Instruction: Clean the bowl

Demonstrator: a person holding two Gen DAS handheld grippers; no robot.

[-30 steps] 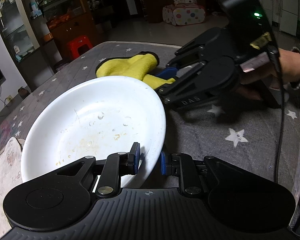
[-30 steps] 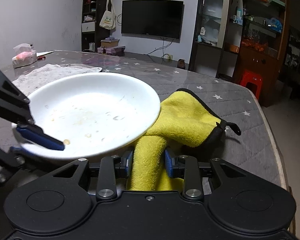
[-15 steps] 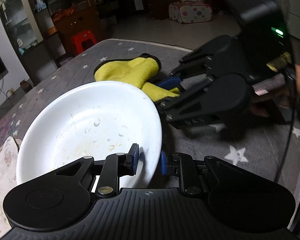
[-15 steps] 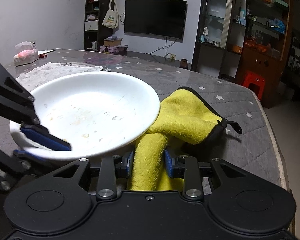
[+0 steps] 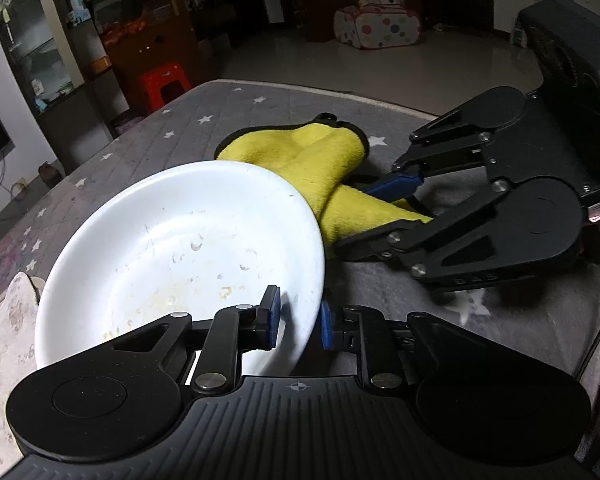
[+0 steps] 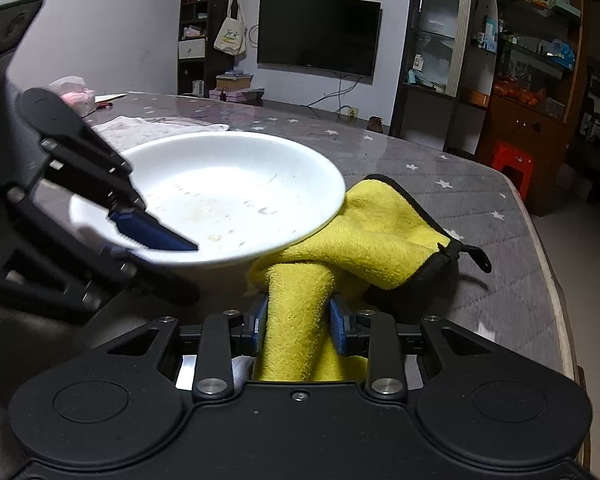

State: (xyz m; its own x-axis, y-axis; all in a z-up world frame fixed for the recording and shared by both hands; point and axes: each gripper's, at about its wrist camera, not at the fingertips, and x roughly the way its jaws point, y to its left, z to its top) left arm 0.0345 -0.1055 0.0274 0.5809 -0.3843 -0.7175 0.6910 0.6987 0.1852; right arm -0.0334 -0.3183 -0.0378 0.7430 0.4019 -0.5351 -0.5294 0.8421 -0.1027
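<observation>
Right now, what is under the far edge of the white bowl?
The yellow cloth runs under the white bowl's rim there. How far it reaches underneath is hidden by the bowl. The right gripper clamps the cloth's near end.

Bowl (image 5: 180,248) on table (image 5: 228,120), its far rim over cloth (image 5: 320,164).

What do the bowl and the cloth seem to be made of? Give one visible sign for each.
Bowl: probably glazed ceramic, possibly melamine; smooth, glossy white surface with sheen. Cloth: soft microfibre or terry, likely; fuzzy matte yellow pile, dark stitched edging, folds limply.
</observation>
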